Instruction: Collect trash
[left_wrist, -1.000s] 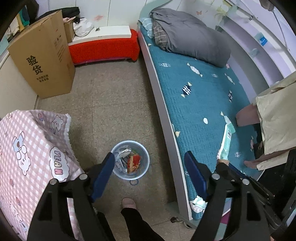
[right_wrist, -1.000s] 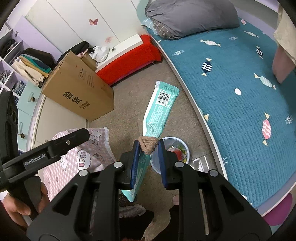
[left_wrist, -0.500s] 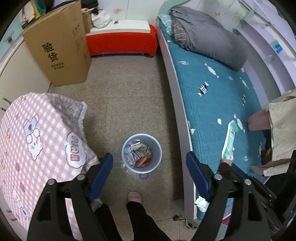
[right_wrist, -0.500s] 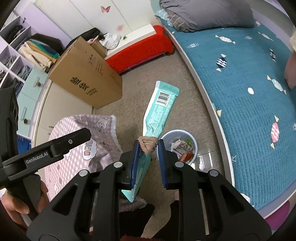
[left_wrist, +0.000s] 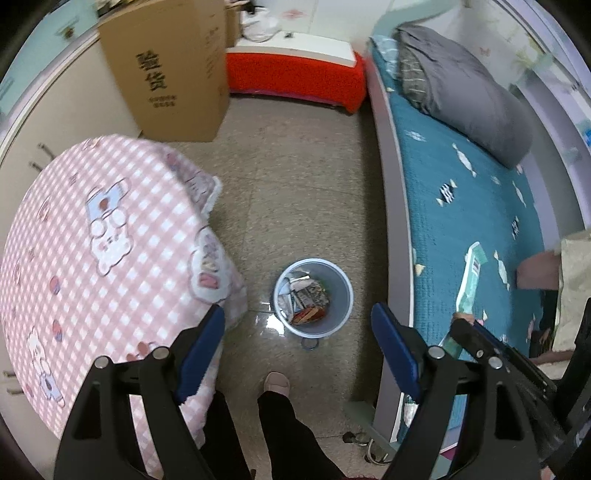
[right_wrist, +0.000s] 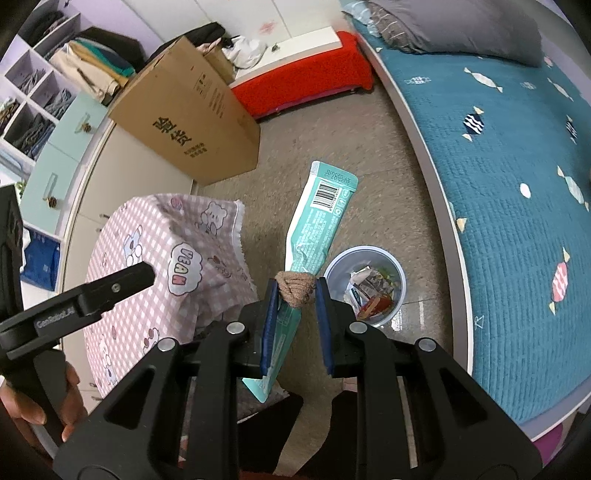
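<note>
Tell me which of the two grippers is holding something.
The right gripper: it clamps a teal wrapper and brown wad. The left gripper stands open, empty.

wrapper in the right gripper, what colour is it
Teal-green with a white barcode patch near its top end; the wrapper shows best in the right wrist view, pinched in the right gripper.

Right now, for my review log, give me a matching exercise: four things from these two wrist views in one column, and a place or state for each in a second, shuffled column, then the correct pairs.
Things:
1. teal wrapper
2. grey bin
3. cardboard box
4. left claw

Places or states:
A. stands on the floor beside the bed, with trash inside
B. open and empty, above the floor
C. clamped in the right claw together with a brown wad
D. stands on the floor next to the red bench

Pairs: 1-C, 2-A, 3-D, 4-B
</note>
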